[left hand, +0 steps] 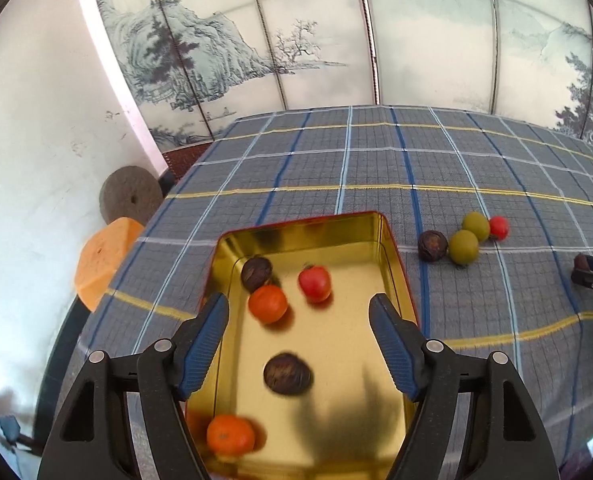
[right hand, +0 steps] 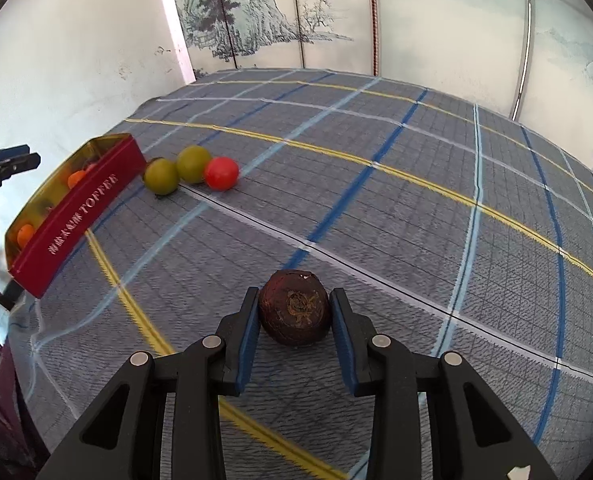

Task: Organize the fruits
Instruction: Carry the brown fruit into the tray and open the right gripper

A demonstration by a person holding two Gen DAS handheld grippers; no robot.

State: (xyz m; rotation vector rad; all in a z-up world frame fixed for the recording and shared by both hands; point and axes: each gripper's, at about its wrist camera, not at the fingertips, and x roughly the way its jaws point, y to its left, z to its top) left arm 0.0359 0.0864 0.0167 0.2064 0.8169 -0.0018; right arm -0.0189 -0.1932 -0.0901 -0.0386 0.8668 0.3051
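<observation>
- Left gripper (left hand: 298,314): I see its jaws spread wide and holding nothing, poised above the open gold tin (left hand: 392,248), one blue pad (left hand: 202,346) over the tin's left wall, the other over its right wall.
- Tin contents, left wrist view: a dark brown fruit (left hand: 256,273) at the far left, touching an orange fruit (left hand: 268,303); a red fruit (left hand: 315,283) just beside them; a second dark brown fruit (left hand: 287,373) alone nearer the camera; a second orange fruit (left hand: 230,435) at the near left corner. Several look blurred.
- Loose fruits on the bench (left hand: 336,160), right of the tin: a dark brown one (left hand: 432,245), two green ones (left hand: 463,247) (left hand: 475,226) and a small red one (left hand: 499,227), lying in a touching row on the plaid cloth.
- Right gripper (right hand: 294,312): I see its jaws pinching a dark brown, wrinkled fruit (right hand: 294,307) between the blue pads, low over the cloth and well apart from the tin; whether it touches the cloth I cannot tell.
- Right wrist view: the tin's red side wall (right hand: 76,220) bears the word TOFFEE; the green fruits (right hand: 161,176) and the red one (right hand: 221,173) lie just beyond its far end.
- Backdrop: a painted landscape screen (left hand: 256,40) behind the bench.
</observation>
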